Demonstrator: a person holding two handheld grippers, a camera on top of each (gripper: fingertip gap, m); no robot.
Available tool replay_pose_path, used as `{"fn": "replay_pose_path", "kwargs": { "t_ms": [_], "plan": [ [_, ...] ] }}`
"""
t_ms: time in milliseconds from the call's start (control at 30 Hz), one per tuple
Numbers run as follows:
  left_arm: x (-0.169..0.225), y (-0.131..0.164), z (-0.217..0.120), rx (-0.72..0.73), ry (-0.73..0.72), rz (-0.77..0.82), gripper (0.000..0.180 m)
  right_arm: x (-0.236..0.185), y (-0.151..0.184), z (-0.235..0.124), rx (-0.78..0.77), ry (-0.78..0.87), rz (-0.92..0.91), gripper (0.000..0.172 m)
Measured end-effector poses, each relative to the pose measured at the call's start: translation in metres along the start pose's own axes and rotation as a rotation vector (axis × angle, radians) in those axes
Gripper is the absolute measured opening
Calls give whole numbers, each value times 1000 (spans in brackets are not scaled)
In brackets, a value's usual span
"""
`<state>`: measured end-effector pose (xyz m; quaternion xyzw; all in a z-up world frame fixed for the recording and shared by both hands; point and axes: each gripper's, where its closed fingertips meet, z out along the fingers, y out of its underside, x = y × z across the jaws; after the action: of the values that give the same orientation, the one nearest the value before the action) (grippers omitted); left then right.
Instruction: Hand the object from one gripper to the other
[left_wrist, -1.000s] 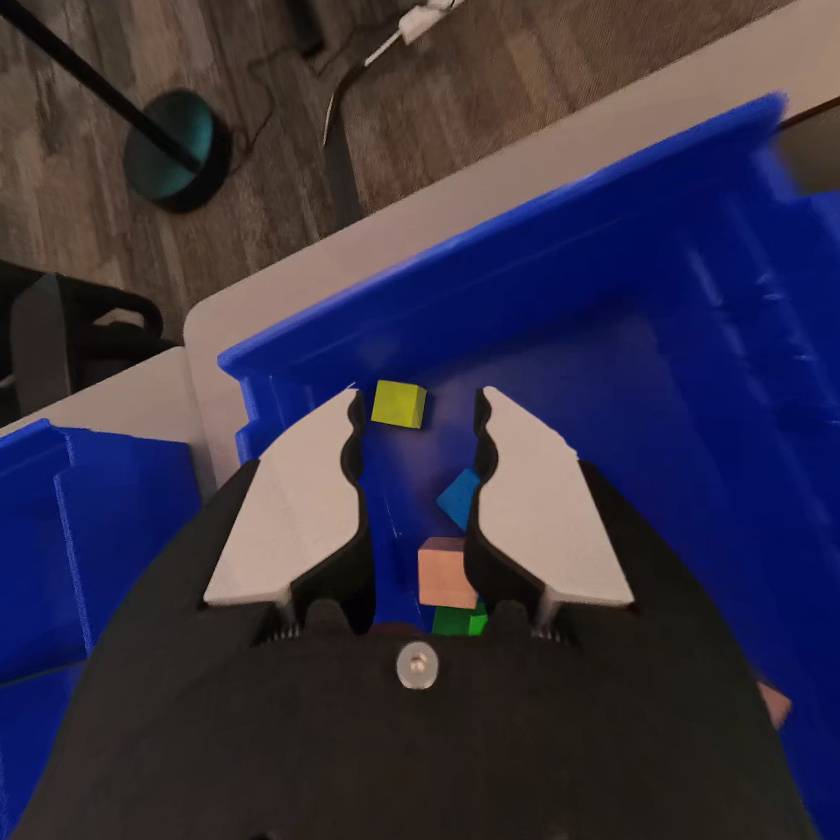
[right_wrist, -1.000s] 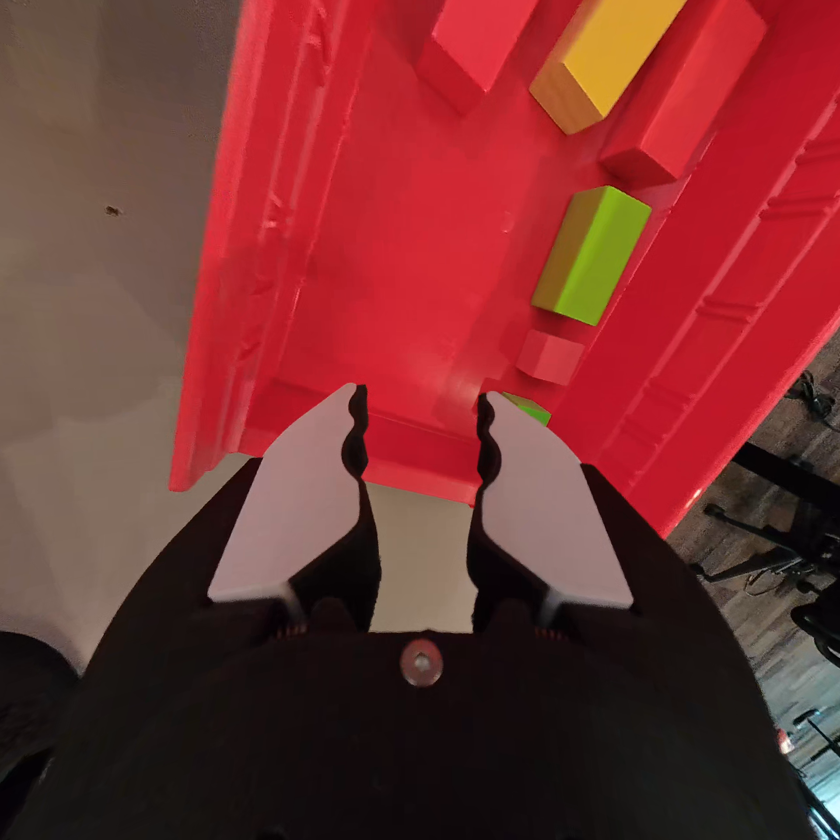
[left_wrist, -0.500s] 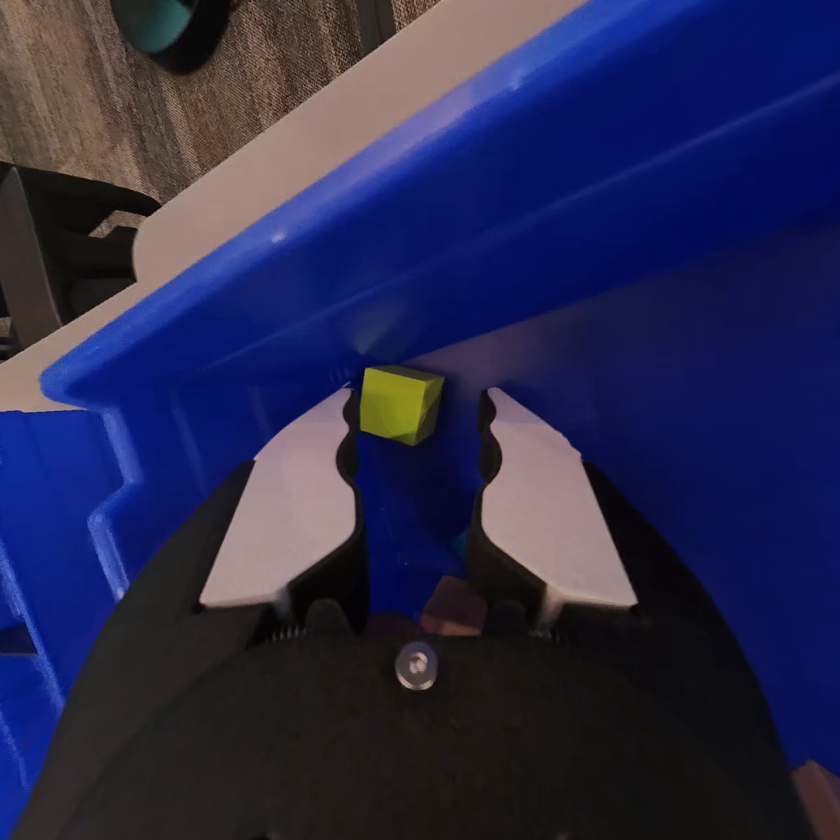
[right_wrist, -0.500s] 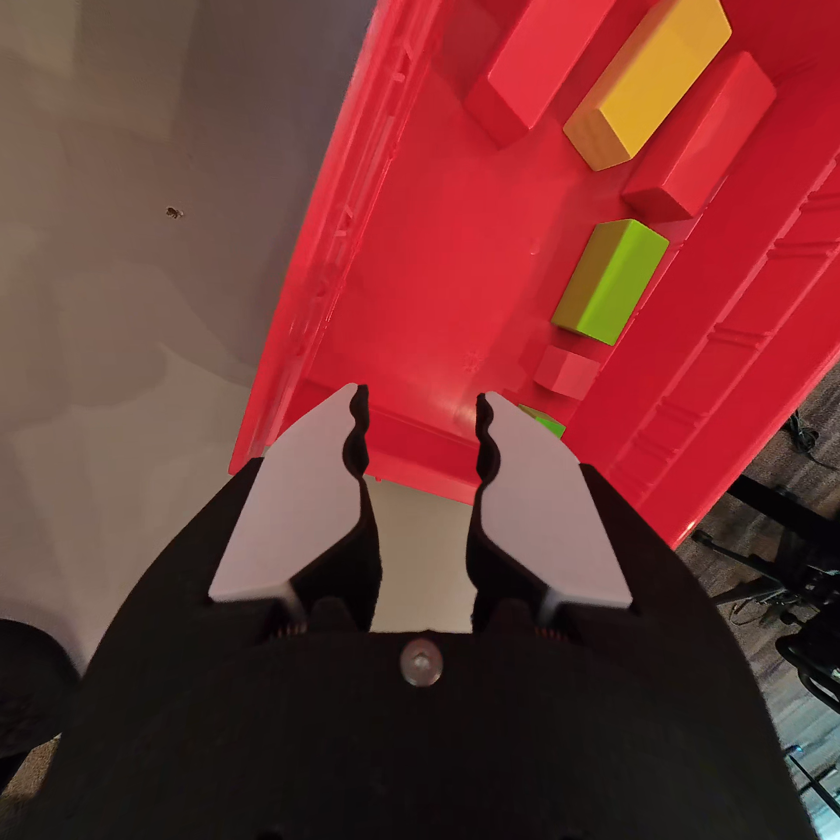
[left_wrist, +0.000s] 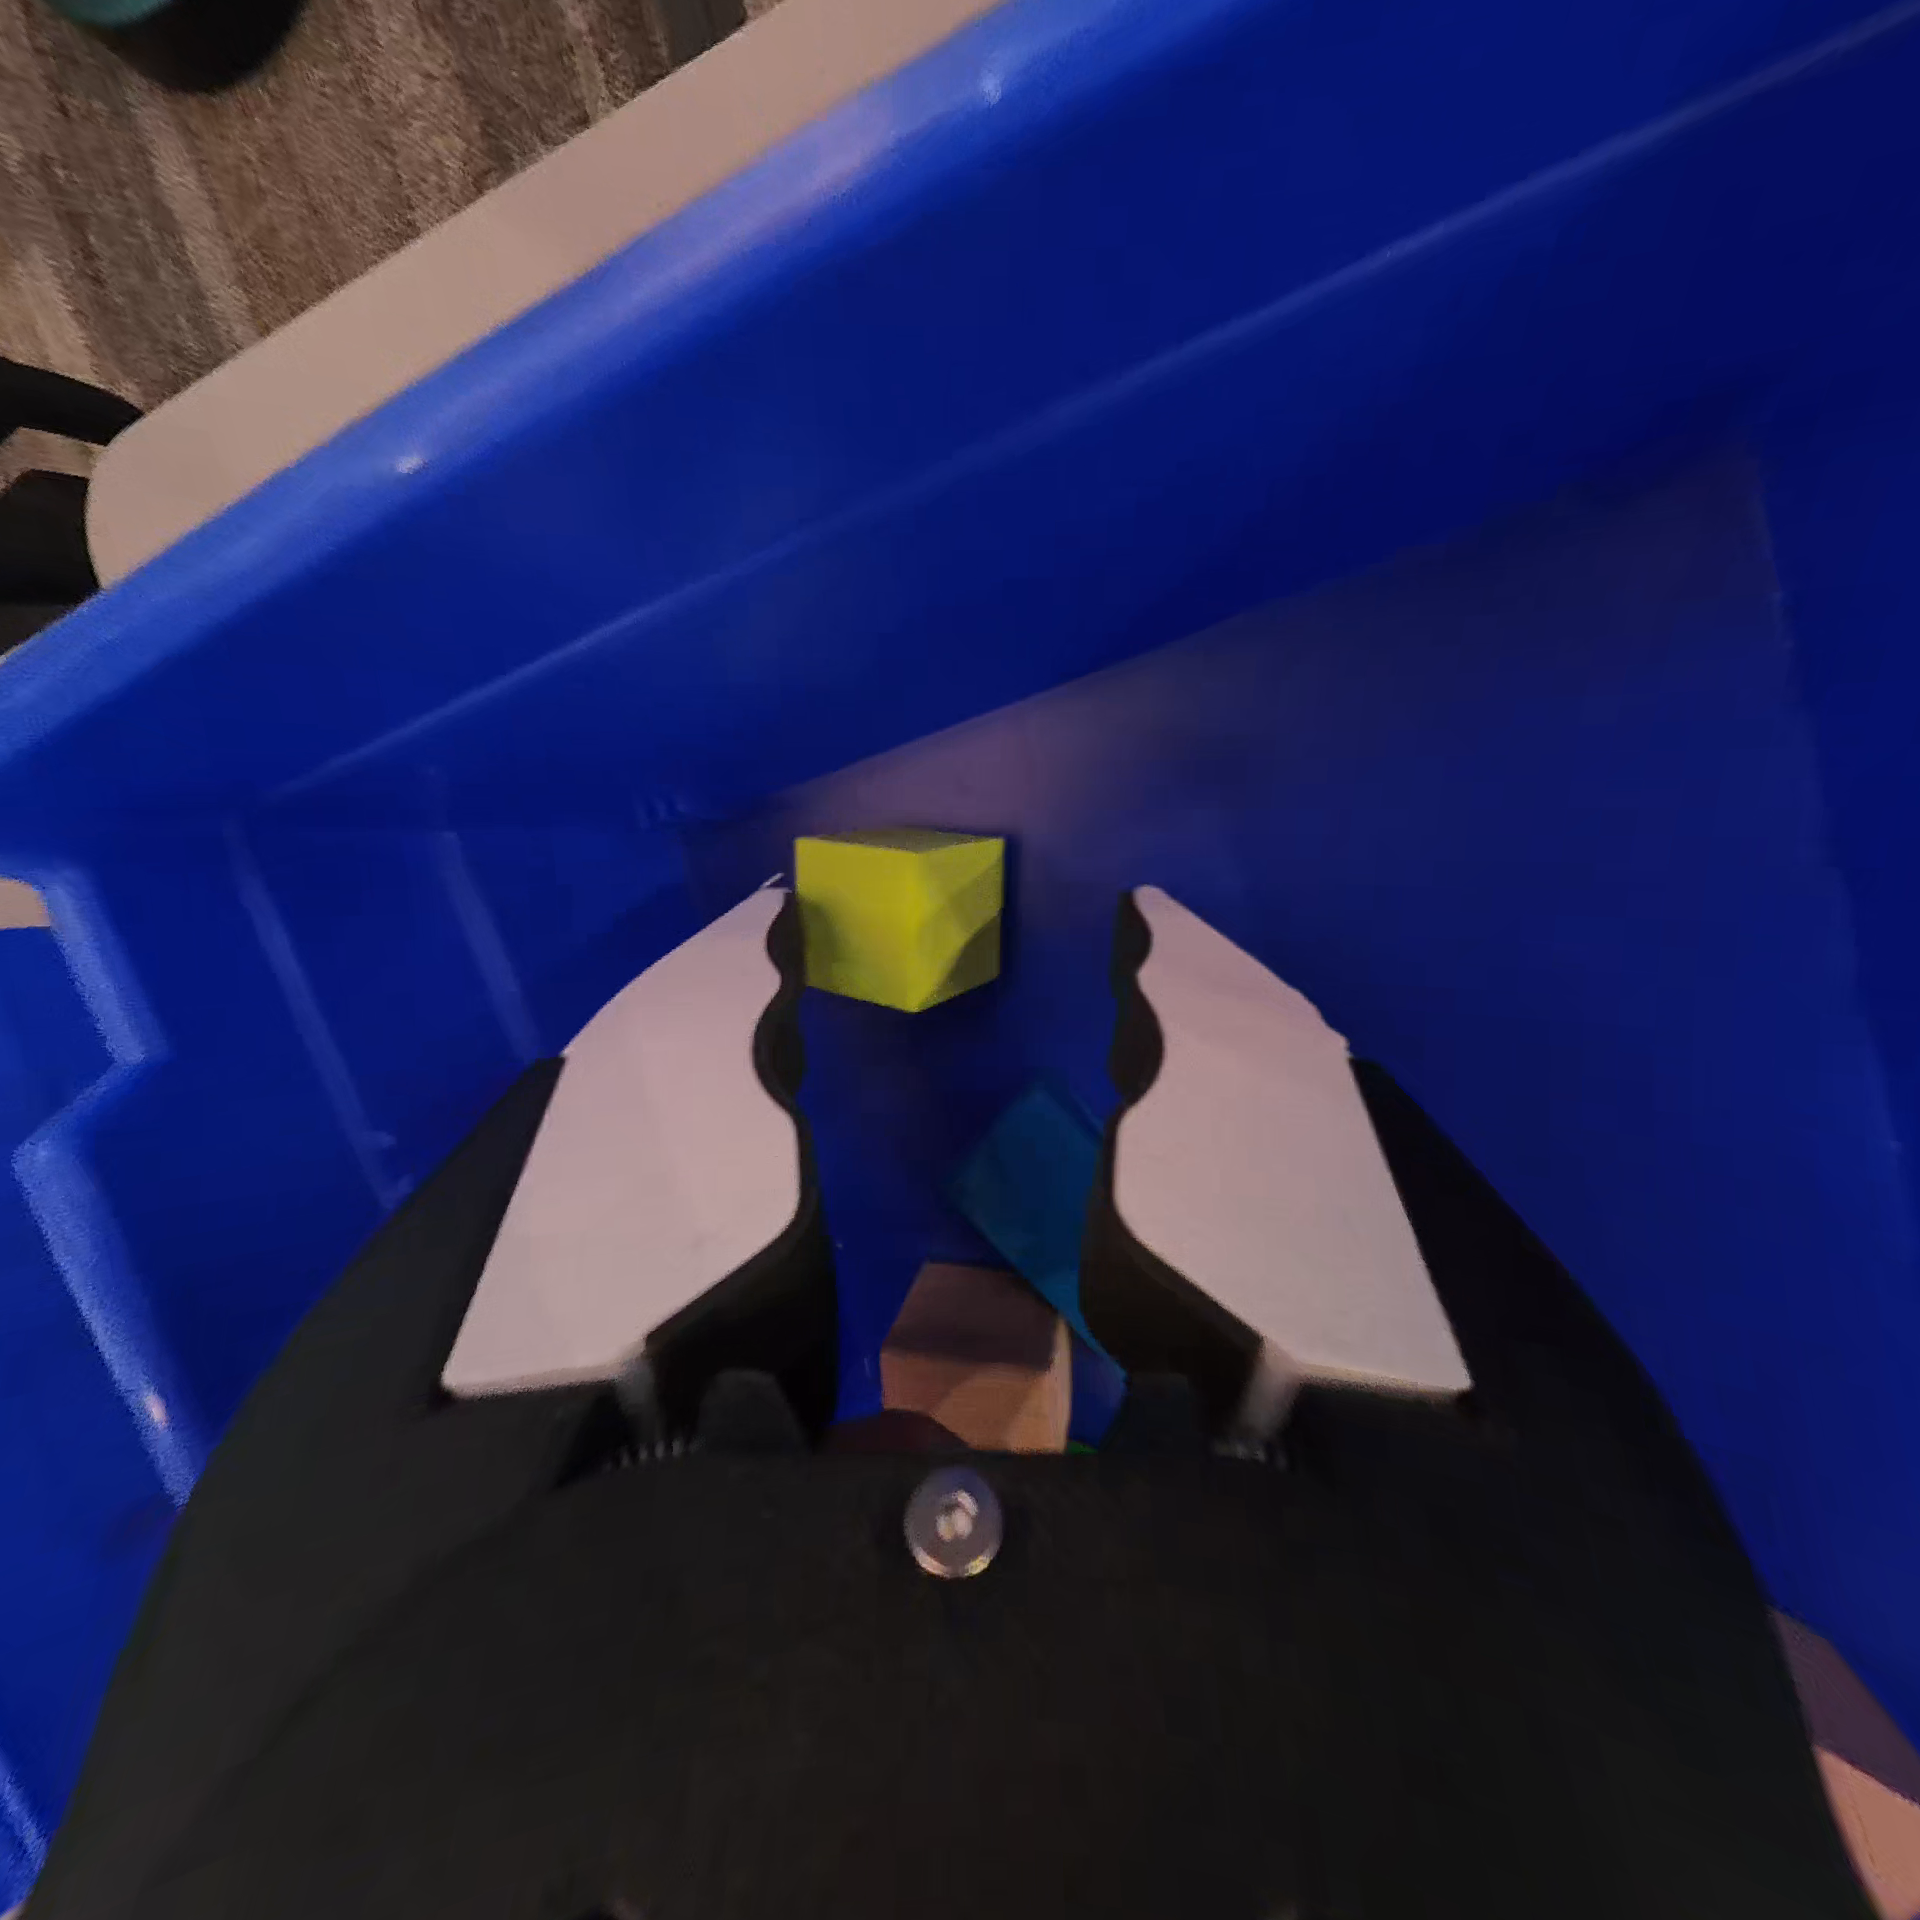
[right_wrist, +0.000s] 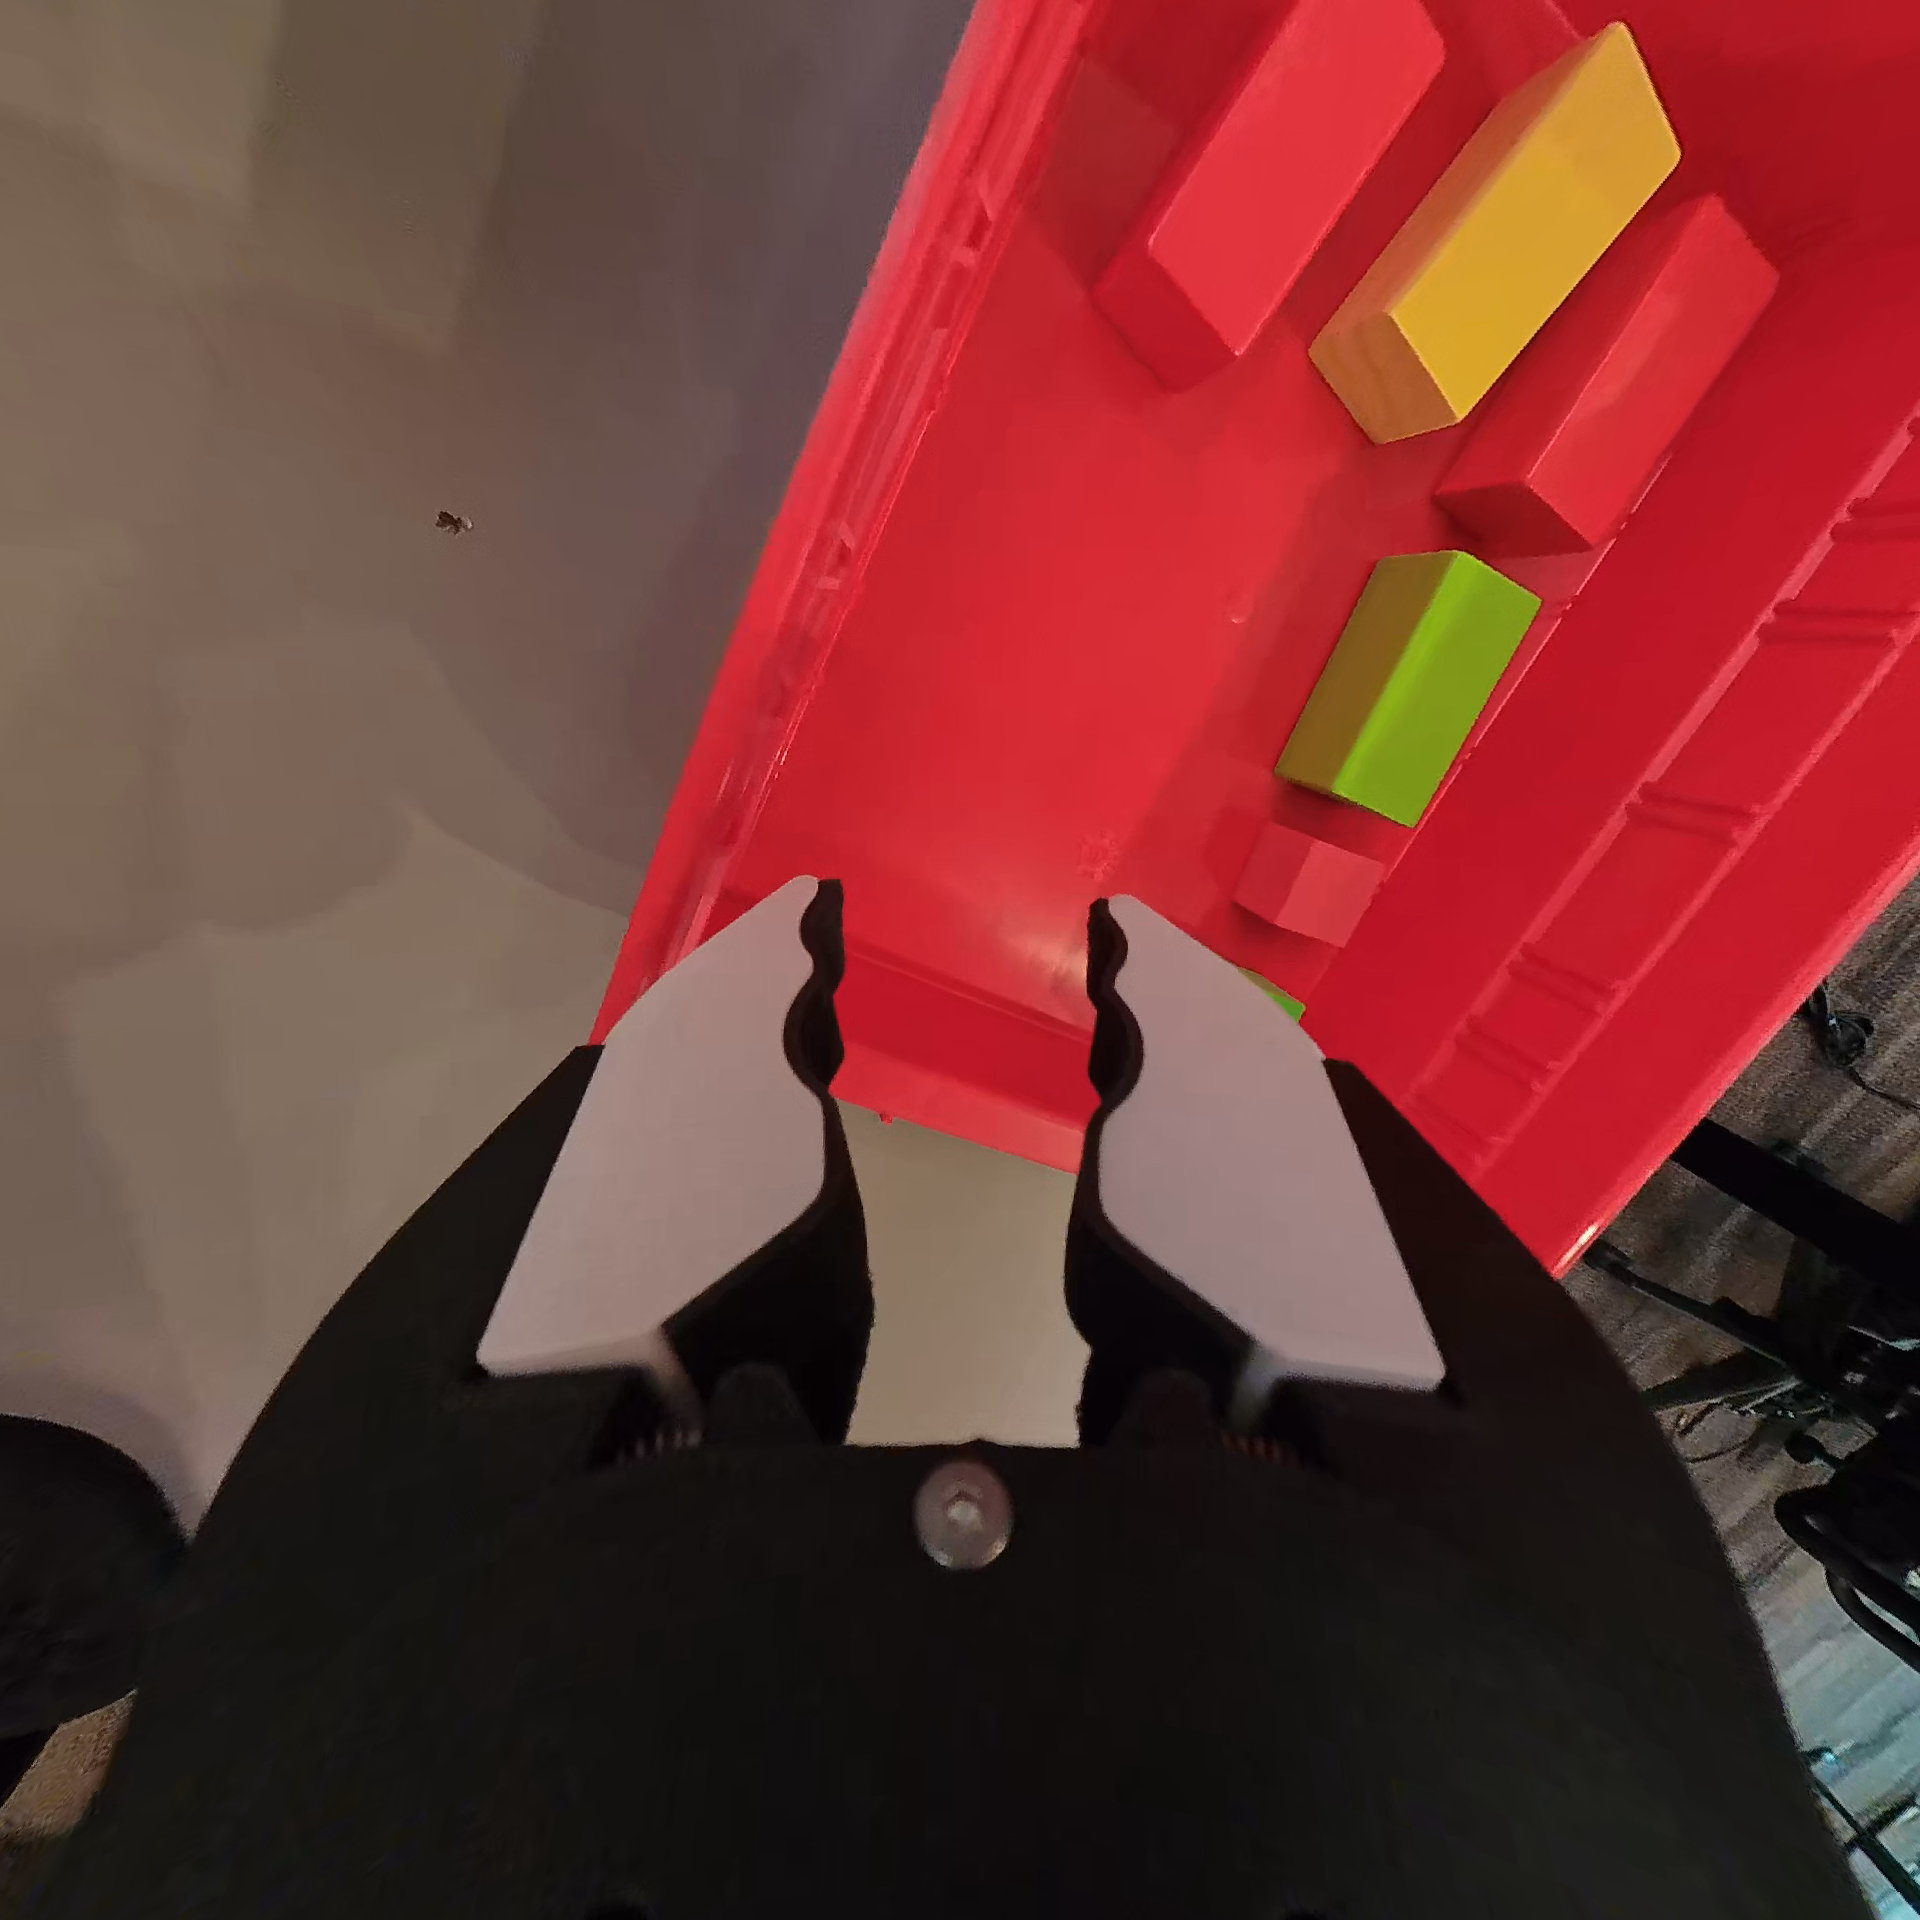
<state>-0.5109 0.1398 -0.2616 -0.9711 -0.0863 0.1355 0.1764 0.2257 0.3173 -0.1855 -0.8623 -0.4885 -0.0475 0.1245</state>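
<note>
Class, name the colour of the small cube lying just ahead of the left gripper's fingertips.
Yellow-green; the cube shows best in the left wrist view, inside the blue bin.

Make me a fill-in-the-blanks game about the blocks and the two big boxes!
1. The small yellow-green cube sits inside the ____ plastic bin.
2. The left gripper has its jaws ____, with a gap on the cube's right side.
3. The right gripper holds ____ between its fingers.
4. The long yellow wooden block lies in the ____ plastic bin.

Missing words: blue; open; nothing; red
</note>
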Motion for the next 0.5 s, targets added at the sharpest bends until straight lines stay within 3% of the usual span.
{"fn": "replay_pose_path", "kwargs": {
  "t_ms": [100,500],
  "plan": [
    [-4,4,2,-15,-1,-32,37,-1,-2,-2,2,2,-7,43],
    [-4,3,2,5,15,-64,35,-5,-6,-19,37,20,-19,42]
  ]
}}
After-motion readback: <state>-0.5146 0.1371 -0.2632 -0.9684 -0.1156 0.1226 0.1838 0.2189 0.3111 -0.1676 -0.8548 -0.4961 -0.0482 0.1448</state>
